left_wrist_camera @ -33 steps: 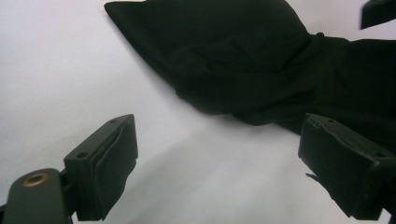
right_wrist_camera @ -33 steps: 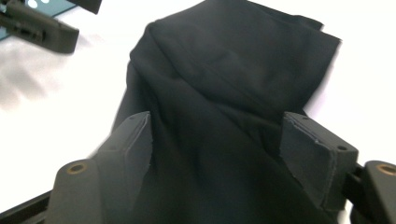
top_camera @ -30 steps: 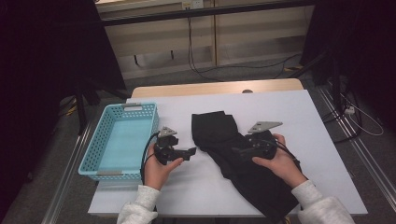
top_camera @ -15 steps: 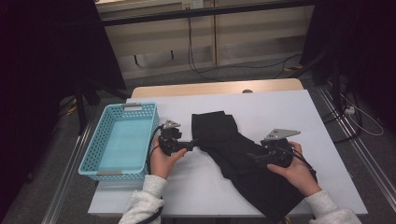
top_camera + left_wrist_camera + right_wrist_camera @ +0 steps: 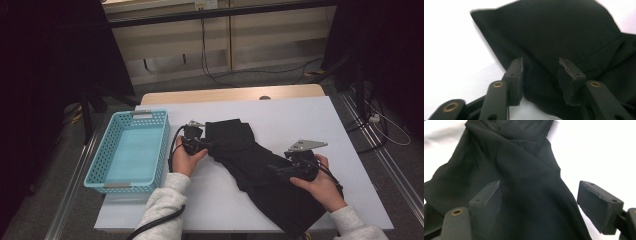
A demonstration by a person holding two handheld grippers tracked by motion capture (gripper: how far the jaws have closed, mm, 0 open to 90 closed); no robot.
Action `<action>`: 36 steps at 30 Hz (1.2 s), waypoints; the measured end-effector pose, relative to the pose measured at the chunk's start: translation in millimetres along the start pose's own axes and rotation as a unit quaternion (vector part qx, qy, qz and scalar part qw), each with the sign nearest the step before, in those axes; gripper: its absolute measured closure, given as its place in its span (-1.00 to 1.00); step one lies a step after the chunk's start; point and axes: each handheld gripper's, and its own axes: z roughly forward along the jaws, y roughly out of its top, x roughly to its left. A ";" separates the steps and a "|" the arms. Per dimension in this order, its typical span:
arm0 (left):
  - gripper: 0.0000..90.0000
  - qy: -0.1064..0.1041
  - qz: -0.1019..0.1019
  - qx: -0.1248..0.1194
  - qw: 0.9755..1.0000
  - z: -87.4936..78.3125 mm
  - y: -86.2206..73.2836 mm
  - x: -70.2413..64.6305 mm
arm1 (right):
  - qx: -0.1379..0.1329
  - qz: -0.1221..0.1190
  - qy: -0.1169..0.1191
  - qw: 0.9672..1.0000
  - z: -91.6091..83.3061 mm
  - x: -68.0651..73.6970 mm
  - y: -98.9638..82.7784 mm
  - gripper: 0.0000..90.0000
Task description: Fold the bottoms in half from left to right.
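A black garment [image 5: 250, 160] lies crumpled across the white table [image 5: 300, 115], running from the middle toward the near right. My left gripper [image 5: 210, 145] is at its left edge. In the left gripper view its jaws [image 5: 540, 67] straddle a fold of the garment [image 5: 554, 32]; they have just been closing, with a gap still between the pads. My right gripper [image 5: 274, 170] lies low over the garment's near part and points left. Its jaws [image 5: 540, 186] stand wide, one pad over the garment [image 5: 524, 170] and the other past its edge above the bare table.
A light-blue plastic basket [image 5: 95, 172] with nothing in it stands at the table's left side, close to my left forearm. Bare white tabletop surrounds the garment at the back and right. Cables and a dark floor lie beyond the table's edges.
The left gripper moved right and away from the person to the garment's left edge, and its jaws narrowed. The right gripper shifted right and nearer the person along the garment.
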 end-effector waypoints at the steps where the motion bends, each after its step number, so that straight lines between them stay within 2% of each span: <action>1: 0.39 0.004 0.004 0.004 1.000 1.6 -1.3 -0.3 | 0.001 0.000 -0.001 1.000 -0.1 0.0 -0.7 -0.57; 2: 0.62 0.005 0.004 0.007 1.000 1.1 -1.5 0.4 | 0.002 -0.001 -0.002 1.000 -0.5 -0.4 -1.7 -0.57; 3: 0.72 0.002 -0.002 0.005 1.000 1.1 -2.2 1.4 | 0.003 0.000 -0.004 1.000 -0.8 -0.6 -2.1 -0.56; 4: 0.84 -0.003 -0.016 0.004 1.000 0.7 -3.0 2.4 | 0.002 -0.001 -0.005 1.000 -1.4 -1.2 -2.5 -0.56; 6: 0.91 -0.003 -0.029 -0.006 1.000 -0.5 -4.1 5.5 | 0.002 0.003 -0.007 1.000 -2.6 -2.6 -3.7 -0.56; 8: 0.93 -0.004 -0.040 -0.007 0.999 -4.9 -4.6 10.7 | 0.003 0.005 -0.007 1.000 -4.1 -4.3 -5.3 -0.56; 10: 0.94 0.006 -0.055 -0.022 0.998 -10.4 -5.6 16.2 | 0.004 0.004 -0.010 1.000 -6.1 -6.4 -7.3 -0.56; 12: 0.95 0.016 -0.076 -0.039 0.996 -18.7 -7.3 24.3 | 0.006 0.006 -0.015 1.000 -9.4 -8.9 -9.7 -0.56; 15: 0.95 0.039 -0.087 -0.047 0.994 -23.7 -12.1 31.0 | 0.007 0.009 -0.022 1.000 -15.4 -13.1 -13.4 -0.55; 18: 0.95 0.048 -0.096 -0.050 0.993 -25.3 -17.4 36.2 | 0.008 0.017 -0.030 0.999 -24.0 -18.9 -19.6 -0.53; 21: 0.94 0.054 -0.092 -0.048 0.993 -24.9 -20.5 37.3 | 0.013 0.018 -0.043 0.999 -33.7 -23.3 -26.2 -0.47; 24: 0.94 0.060 -0.089 -0.040 0.993 -26.4 -21.5 36.9 | 0.022 0.021 -0.037 0.999 -40.6 -25.2 -35.7 -0.33; 26: 0.95 0.065 -0.095 -0.032 0.993 -28.8 -21.2 37.3 | 0.033 0.025 -0.034 0.999 -42.0 -27.1 -43.1 -0.23; 28: 0.95 0.076 -0.092 -0.030 0.992 -31.1 -20.1 37.2 | 0.041 0.030 -0.033 0.998 -43.1 -28.1 -48.3 -0.16; 30: 0.95 0.077 -0.089 -0.029 0.993 -31.3 -19.4 36.3 | 0.038 0.030 -0.036 0.998 -45.2 -28.3 -50.1 -0.02; 31: 0.95 0.076 -0.089 -0.029 0.993 -31.3 -19.3 36.3 | 0.040 0.039 -0.034 0.998 -46.4 -28.4 -49.9 0.05; 33: 0.95 0.075 -0.087 -0.029 0.993 -31.0 -19.7 36.3 | 0.039 0.043 -0.028 0.998 -47.4 -27.9 -50.8 0.28; 34: 0.95 0.073 -0.087 -0.027 0.993 -30.9 -19.9 36.4 | 0.047 0.038 -0.031 0.998 -49.0 -27.5 -50.3 0.57; 35: 0.95 0.074 -0.089 -0.030 0.993 -30.2 -20.7 36.2 | 0.053 0.040 -0.025 0.998 -49.7 -27.6 -49.9 0.76; 36: 0.95 0.072 -0.090 -0.031 0.993 -30.2 -21.4 36.2 | 0.061 0.047 -0.008 0.997 -50.3 -29.1 -49.1 0.99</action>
